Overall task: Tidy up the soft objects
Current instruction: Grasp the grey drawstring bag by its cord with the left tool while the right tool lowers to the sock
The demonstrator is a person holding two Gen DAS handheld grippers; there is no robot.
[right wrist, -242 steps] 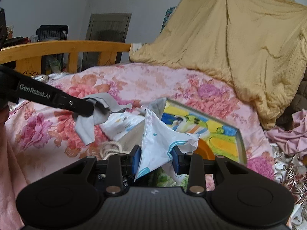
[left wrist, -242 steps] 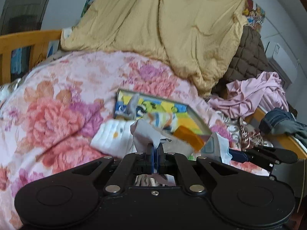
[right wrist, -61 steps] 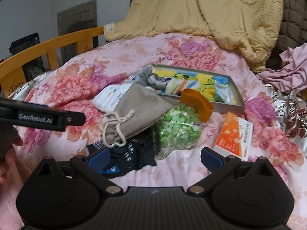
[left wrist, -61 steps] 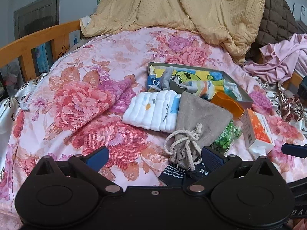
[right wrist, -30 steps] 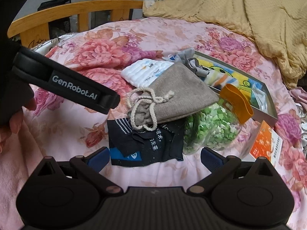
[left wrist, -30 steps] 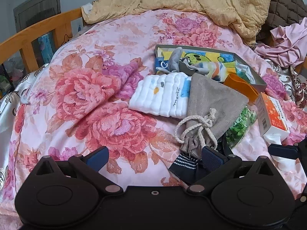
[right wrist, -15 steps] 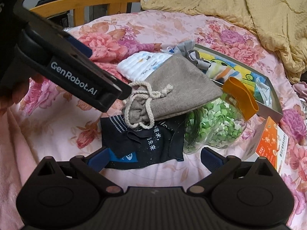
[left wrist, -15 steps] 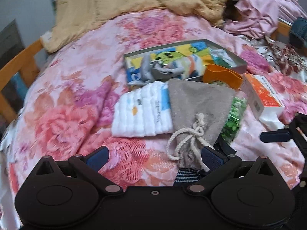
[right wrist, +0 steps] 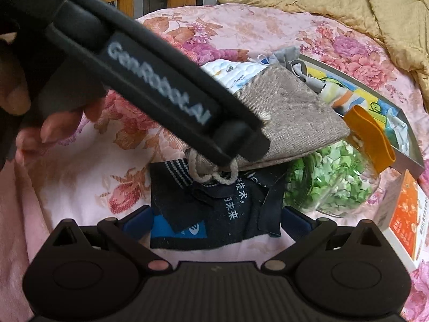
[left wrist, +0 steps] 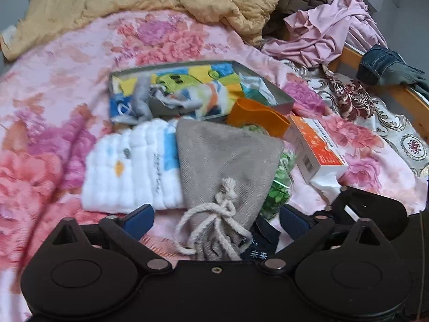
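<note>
Both tongs gape, left (left wrist: 215,221) (closing) straddling pouch (left wrist: 228,161), right (right wrist: 215,221) straddling sock (right wrist: 214,212).

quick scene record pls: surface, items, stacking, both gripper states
surface: floral bedspread
pouch: grey drawstring pouch overlaps dark sock and white cloth
jar: green-filled, orange lid, lying beside pouch
tray: shallow box holding small cloths
left hand-held gripper: open, jaws just closing slightly, astride pouch neck, not pressing
right hand-held gripper: open, astride sock
</note>
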